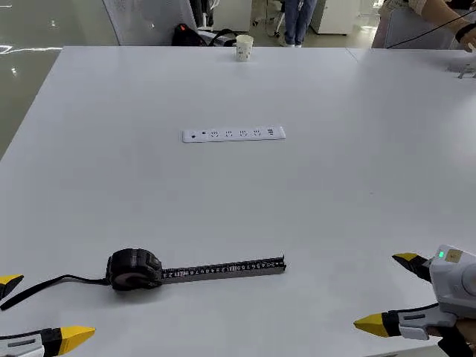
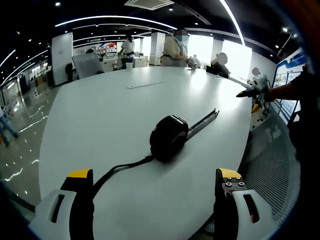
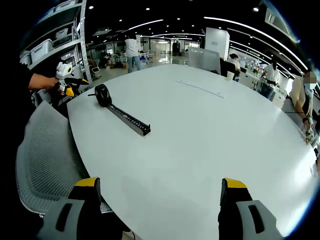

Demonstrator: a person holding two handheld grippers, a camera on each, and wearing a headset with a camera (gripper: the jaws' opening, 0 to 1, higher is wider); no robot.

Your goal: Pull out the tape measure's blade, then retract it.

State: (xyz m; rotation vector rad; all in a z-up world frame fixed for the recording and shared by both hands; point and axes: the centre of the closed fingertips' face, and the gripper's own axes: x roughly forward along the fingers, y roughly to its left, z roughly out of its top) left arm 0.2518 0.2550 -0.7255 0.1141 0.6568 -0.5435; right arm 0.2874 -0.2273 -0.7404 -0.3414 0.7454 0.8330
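A black tape measure point(image 1: 134, 269) lies on the white table point(image 1: 238, 193) near the front edge, its blade point(image 1: 223, 269) pulled out to the right and a black strap trailing left. In the left gripper view the tape measure point(image 2: 169, 137) lies ahead between the jaws, blade point(image 2: 202, 121) pointing away. My left gripper point(image 1: 44, 312) is open at the bottom left, empty, just short of the strap. My right gripper point(image 1: 387, 291) is open at the bottom right, well right of the blade tip. The right gripper view shows the tape measure point(image 3: 103, 94) and its blade point(image 3: 129, 119) far off to the left.
A white power strip point(image 1: 233, 134) lies mid-table. A paper cup point(image 1: 244, 47) stands at the far edge. A person's arm point(image 1: 439, 15) reaches in at the far right corner. A mesh chair point(image 3: 47, 165) sits at the table's near side.
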